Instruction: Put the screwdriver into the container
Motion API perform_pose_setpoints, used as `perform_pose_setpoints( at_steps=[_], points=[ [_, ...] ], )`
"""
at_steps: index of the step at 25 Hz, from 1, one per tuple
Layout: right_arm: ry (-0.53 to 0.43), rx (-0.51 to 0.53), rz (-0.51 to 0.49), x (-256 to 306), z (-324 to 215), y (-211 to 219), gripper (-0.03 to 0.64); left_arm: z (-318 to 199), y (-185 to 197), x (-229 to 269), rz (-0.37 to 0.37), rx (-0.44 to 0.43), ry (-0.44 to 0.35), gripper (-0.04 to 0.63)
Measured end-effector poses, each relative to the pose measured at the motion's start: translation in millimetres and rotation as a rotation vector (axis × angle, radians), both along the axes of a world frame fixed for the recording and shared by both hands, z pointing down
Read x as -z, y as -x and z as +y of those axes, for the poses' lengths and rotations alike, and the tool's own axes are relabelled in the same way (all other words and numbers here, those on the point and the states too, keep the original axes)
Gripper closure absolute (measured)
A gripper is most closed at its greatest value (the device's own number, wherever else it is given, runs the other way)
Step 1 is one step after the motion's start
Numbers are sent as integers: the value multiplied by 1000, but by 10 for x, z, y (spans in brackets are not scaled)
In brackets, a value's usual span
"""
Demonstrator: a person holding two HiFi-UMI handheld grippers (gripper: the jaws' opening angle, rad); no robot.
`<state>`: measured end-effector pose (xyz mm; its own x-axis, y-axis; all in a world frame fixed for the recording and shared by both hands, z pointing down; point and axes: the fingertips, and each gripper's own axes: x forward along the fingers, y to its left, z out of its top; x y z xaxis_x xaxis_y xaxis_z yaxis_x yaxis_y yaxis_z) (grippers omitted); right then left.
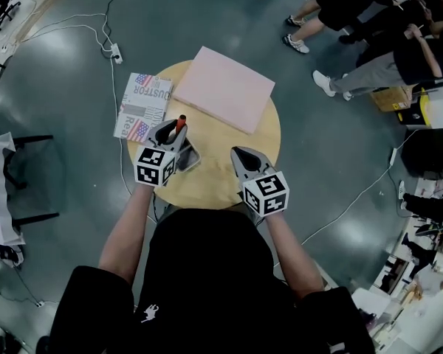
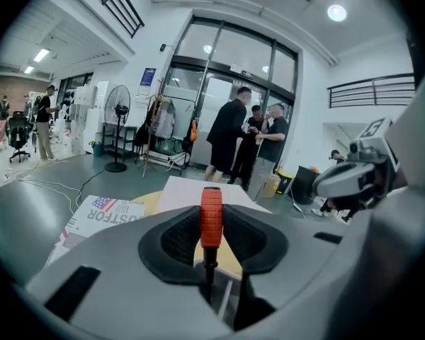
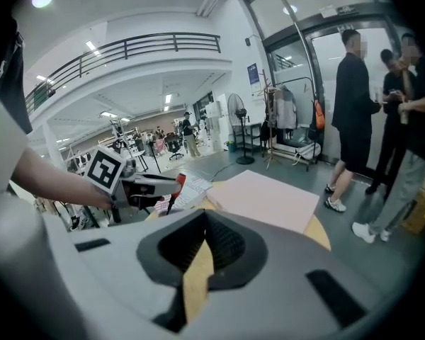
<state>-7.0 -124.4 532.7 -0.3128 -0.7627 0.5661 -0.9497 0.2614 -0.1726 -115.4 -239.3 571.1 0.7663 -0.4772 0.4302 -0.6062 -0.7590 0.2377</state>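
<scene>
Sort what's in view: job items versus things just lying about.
Job: screwdriver in left claw; container beside it, partly hidden.
Lying about: pink board; flag-printed carton; power strip.

I see a glossy grey floor (image 1: 74, 72) with white cables (image 1: 66, 29) and a power strip (image 1: 116, 52), and a round wooden table (image 1: 207, 186) in the middle. Tall glass doors (image 2: 219, 76), standing fan (image 2: 117, 108), white walls (image 2: 313, 105), railed balcony (image 3: 149, 44), round ceiling lights (image 2: 336, 11). People (image 2: 230, 137) stand by the doors.
</scene>
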Motion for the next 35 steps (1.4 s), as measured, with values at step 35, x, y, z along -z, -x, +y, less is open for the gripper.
perform_pose_setpoints(
  at_steps=[35],
  points=[
    [33, -85, 1, -75, 109, -233, 614, 63, -102, -629, -284, -17, 36, 494]
  ],
)
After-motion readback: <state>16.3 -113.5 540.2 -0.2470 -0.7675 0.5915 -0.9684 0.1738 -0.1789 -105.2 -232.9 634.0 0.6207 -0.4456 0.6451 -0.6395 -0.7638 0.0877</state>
